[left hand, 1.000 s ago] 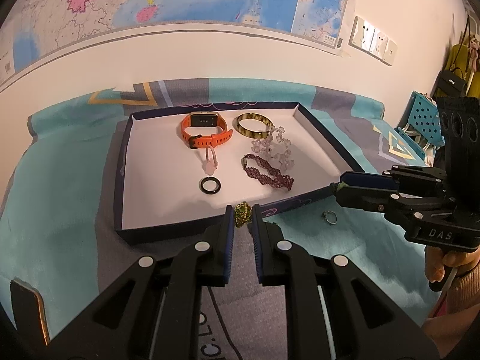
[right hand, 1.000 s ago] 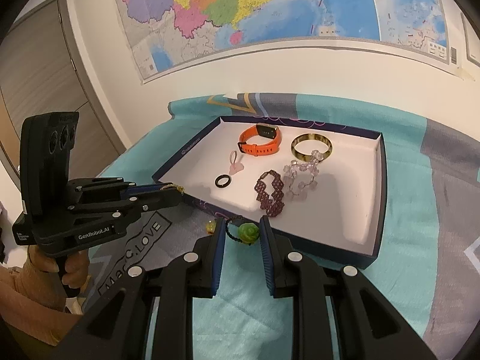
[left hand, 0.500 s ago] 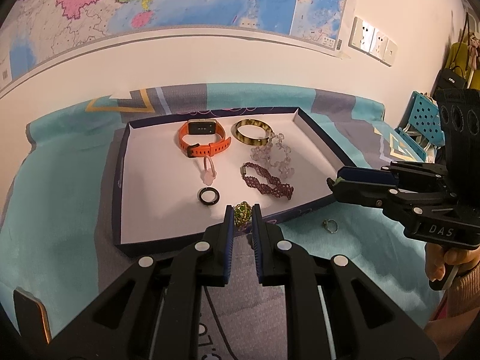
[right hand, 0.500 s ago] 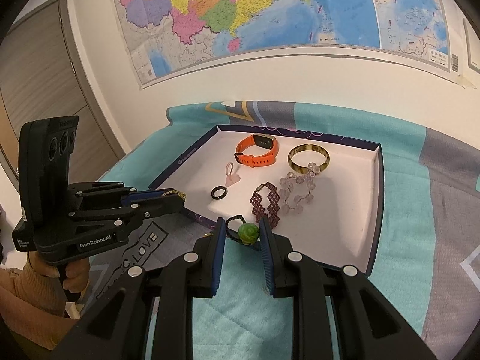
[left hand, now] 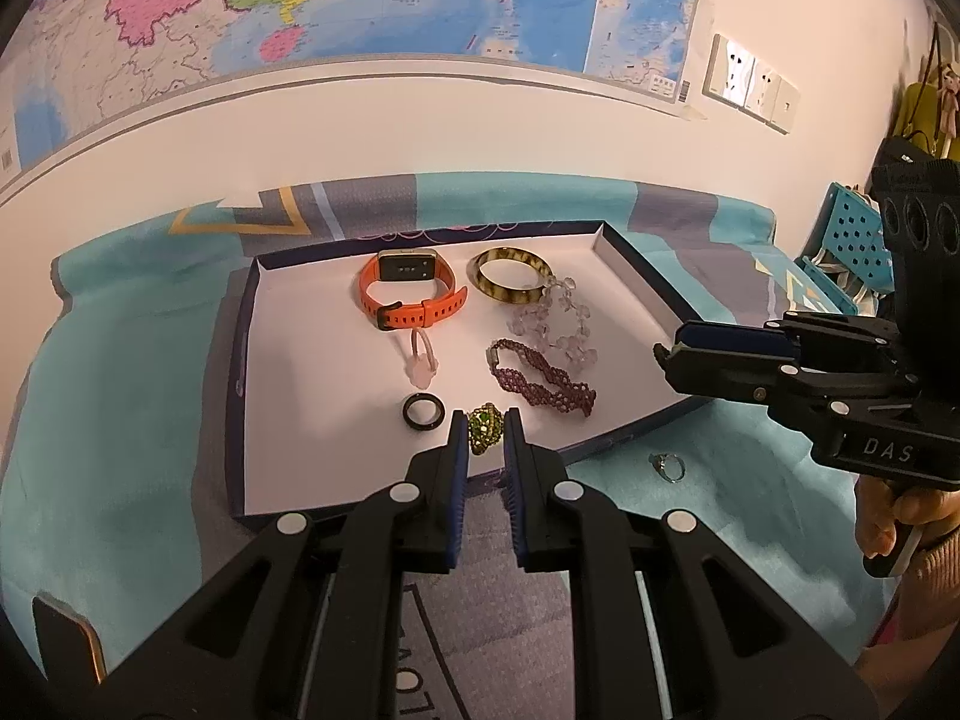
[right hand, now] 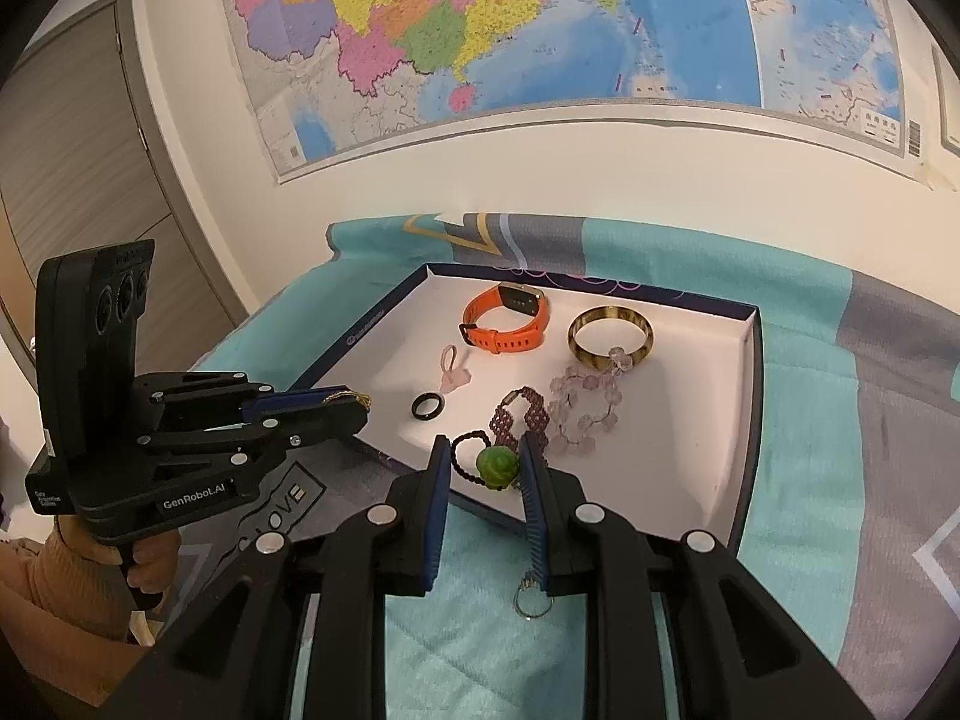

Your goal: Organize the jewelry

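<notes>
**Two claws loaded, tray just ahead**

Left claw (left hand: 486, 429): nearly closed, clamped on a green-and-gold beaded ornament (left hand: 483, 427), poised over the near edge of the white-lined tray (left hand: 636, 276). Just left of its tips, a black ring (left hand: 423, 411) on the tray floor. Beyond the tips, a pale pink charm (left hand: 422, 365), and farther still an orange watch (left hand: 408, 294) against the far wall. Ahead and to the right of the tips, a purple beaded bracelet (left hand: 543, 376), then a clear bead strand (left hand: 555, 324) touching a tortoiseshell bangle (left hand: 511, 282). Right of the claw, outside the tray, a small silver ring (left hand: 669, 467) on the teal and grey cloth (left hand: 120, 510).

Right claw (right hand: 481, 465): narrowly parted, pinching a green bead on a black cord loop (right hand: 497, 467), also at the tray's near rim (right hand: 735, 516). Close under its right finger, the same silver ring (right hand: 531, 597) on the cloth. Directly beyond the tips, the purple bracelet (right hand: 519, 417); left of that, the black ring (right hand: 427, 405) and pink charm (right hand: 453, 369); right of it, the clear beads (right hand: 585, 414) reaching up to the bangle (right hand: 609, 333). Orange watch (right hand: 507, 321) farthest off. Far left of this claw, the other claw's body, gripped by a hand (right hand: 147, 558) in an orange sleeve, a wisp of gold showing at its tips.
</notes>
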The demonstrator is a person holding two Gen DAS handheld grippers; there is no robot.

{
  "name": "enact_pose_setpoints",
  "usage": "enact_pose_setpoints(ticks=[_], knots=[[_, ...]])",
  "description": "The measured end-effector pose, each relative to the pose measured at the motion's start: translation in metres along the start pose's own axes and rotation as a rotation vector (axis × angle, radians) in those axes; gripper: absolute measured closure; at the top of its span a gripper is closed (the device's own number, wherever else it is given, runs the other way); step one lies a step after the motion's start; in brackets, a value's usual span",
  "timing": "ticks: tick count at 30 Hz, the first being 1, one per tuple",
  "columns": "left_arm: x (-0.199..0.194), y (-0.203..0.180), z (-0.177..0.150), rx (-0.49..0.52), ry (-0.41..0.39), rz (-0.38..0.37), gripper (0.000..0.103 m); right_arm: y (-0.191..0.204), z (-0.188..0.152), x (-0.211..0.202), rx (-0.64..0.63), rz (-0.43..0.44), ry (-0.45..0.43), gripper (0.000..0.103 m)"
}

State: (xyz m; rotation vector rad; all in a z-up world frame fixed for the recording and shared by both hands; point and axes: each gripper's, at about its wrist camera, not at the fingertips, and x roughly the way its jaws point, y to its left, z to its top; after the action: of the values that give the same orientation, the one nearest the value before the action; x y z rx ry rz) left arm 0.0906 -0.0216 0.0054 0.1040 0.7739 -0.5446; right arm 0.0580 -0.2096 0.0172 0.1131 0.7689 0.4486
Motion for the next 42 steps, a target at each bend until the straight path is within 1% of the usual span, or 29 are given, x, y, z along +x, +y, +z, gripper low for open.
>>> enact_pose_setpoints(ticks=[42], knots=[[0.021,0.001,0.006,0.003,0.018,0.011,0.091,-0.009,0.014,0.021,0.017,0.002,0.013,0.082]])
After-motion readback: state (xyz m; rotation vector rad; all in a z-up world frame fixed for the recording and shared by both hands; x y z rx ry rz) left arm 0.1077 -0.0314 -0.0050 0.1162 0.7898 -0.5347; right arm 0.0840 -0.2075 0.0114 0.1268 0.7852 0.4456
